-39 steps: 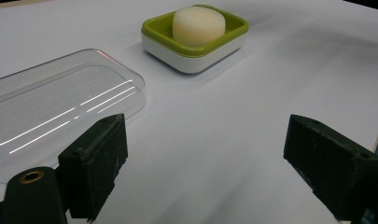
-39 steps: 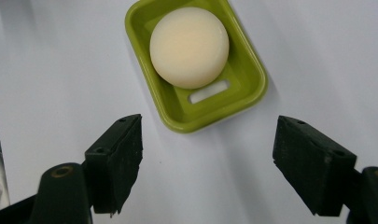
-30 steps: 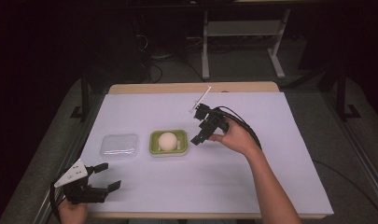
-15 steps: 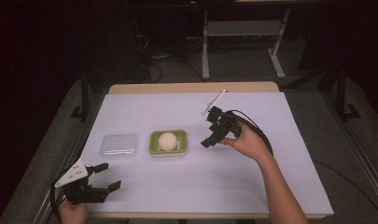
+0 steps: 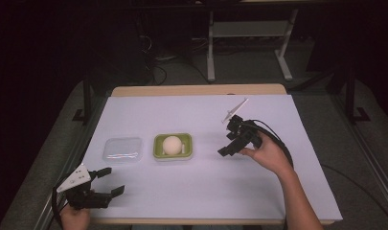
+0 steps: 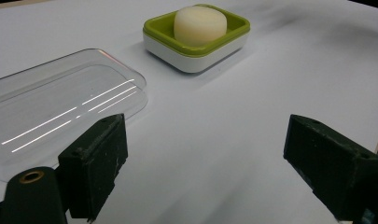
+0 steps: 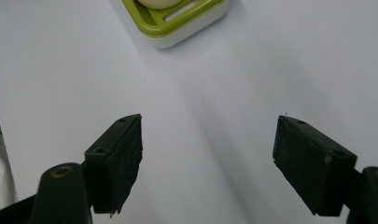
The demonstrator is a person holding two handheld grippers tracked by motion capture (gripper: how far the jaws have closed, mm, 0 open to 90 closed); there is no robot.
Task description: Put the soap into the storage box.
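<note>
A green soap dish (image 5: pixel 183 154) holding a cream bar of soap (image 5: pixel 172 144) sits mid-table, with a clear plastic lid (image 5: pixel 122 149) lying flat to its left. My right gripper (image 5: pixel 225 144) hovers open a short way right of the dish, jaws pointing at it and empty. In the right gripper view the dish (image 7: pixel 177 21) lies ahead of the gripper (image 7: pixel 207 158). My left gripper (image 5: pixel 114 181) rests open at the near left corner. In the left gripper view it (image 6: pixel 205 158) faces the lid (image 6: pixel 60 107), with the dish (image 6: pixel 196 51) and soap (image 6: pixel 199 23) beyond.
White paper (image 5: pixel 206 191) covers the table, and a wooden strip (image 5: pixel 196 90) shows at the far edge. A black cable (image 5: pixel 278 139) loops behind the right hand. A white metal frame (image 5: pixel 249 33) stands on the dark floor beyond the table.
My right gripper has drawn back to the right, away from the soap dish, still open. The left gripper, the dish and the lid have not moved.
</note>
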